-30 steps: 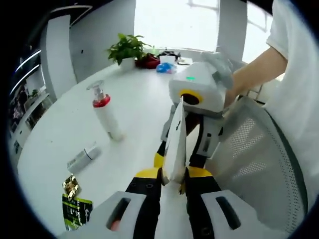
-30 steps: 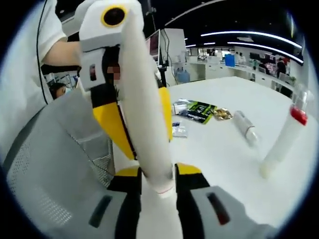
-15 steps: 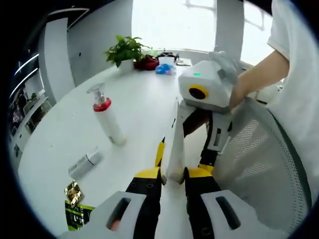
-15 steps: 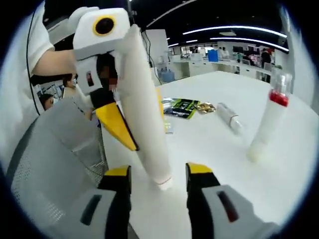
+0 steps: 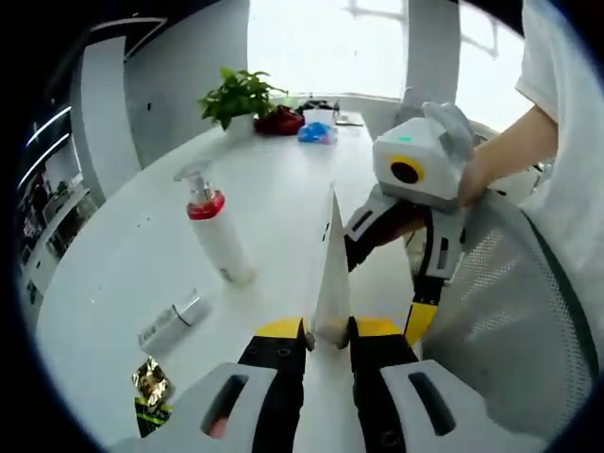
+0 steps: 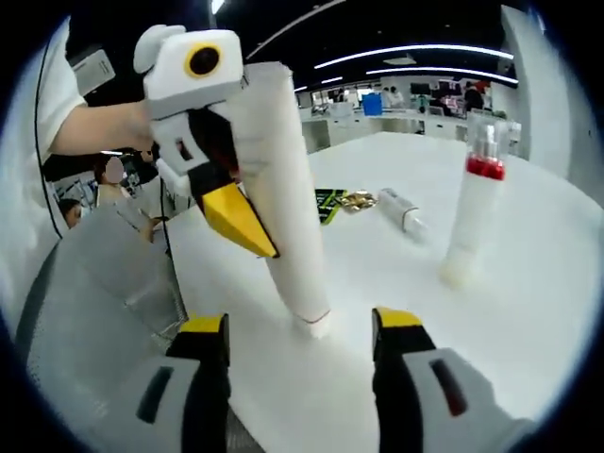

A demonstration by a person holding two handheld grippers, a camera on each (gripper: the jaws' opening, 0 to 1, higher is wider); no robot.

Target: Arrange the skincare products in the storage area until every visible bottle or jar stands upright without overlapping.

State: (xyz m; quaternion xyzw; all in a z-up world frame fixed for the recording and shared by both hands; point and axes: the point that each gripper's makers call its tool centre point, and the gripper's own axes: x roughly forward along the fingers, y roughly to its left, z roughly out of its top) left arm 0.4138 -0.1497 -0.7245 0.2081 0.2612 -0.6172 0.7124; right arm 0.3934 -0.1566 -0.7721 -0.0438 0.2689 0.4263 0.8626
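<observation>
Your left gripper (image 5: 328,332) clamps the white tube (image 6: 283,203) standing cap-down on the table (image 5: 113,264), your right gripper (image 6: 300,326) spread apart around it, so letting go carelessly could topple it toward the pump bottle (image 6: 469,212).

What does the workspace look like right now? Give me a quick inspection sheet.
Surface: white table, mostly bare.
Job's things: white tube on end, tilted, in the left gripper; pump bottle with red collar upright; small bottle lying on its side.
Clutter: green and gold packets on the table edge.
Grippers: left shut on the tube; right gripper open, jaws either side of the tube's base.
Cables: nothing seen.
Surroundings: mesh chair, potted plant, person's arm.
</observation>
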